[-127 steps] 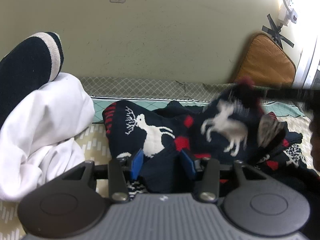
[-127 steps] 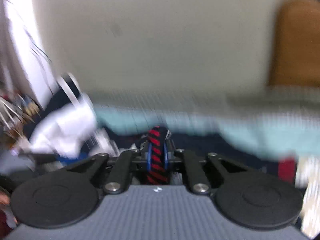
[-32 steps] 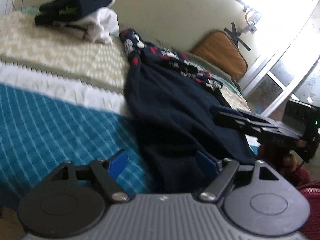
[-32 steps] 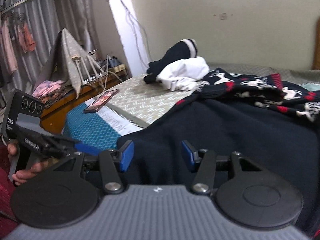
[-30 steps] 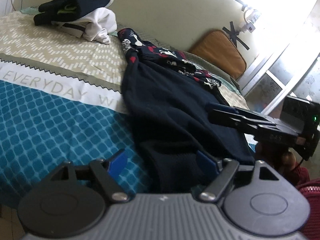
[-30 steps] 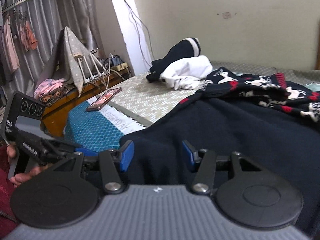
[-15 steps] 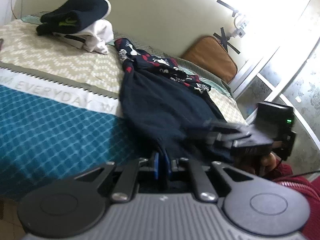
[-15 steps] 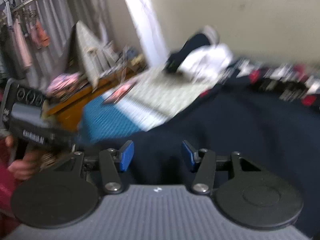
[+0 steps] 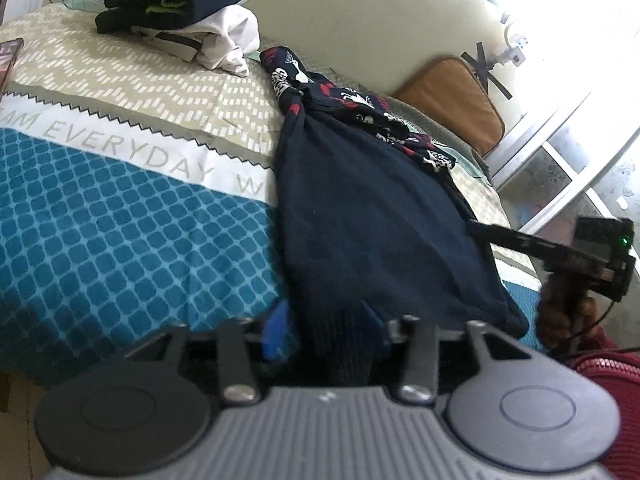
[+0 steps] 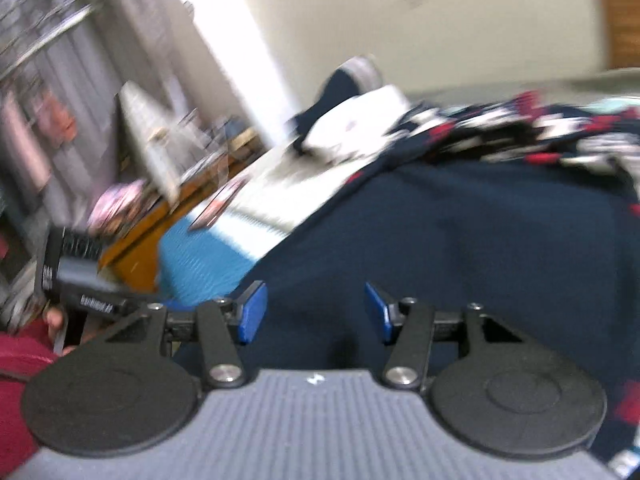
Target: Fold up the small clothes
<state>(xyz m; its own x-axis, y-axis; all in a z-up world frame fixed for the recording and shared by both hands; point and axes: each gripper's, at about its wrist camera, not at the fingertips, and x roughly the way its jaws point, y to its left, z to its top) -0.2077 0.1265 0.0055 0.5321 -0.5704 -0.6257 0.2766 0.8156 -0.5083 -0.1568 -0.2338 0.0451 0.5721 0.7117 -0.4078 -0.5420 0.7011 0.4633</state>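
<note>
A navy sweater (image 9: 372, 208) with a red and white reindeer pattern at its far end lies spread lengthwise on the bed; it fills the right wrist view as the sweater (image 10: 460, 240). My left gripper (image 9: 326, 330) is at the near hem. Its jaws are opening, and a fold of the hem stands between the blue pads without being pinched. My right gripper (image 10: 314, 312) is open, its pads spread just above the navy cloth at the near right corner. It shows in the left wrist view as the right gripper (image 9: 476, 230) at the sweater's right edge. The right wrist view is blurred.
A pile of white and dark clothes (image 9: 192, 12) sits at the far end of the patterned bedspread (image 9: 120, 220). A phone (image 9: 8, 60) lies at the left edge. A brown cushion (image 9: 452, 100) leans on the wall. A wooden table with clutter (image 10: 152, 208) stands beside the bed.
The left gripper closed on the sweater's hem half a second ago and has since parted its jaws. The right gripper swung sideways and rolled, staying open.
</note>
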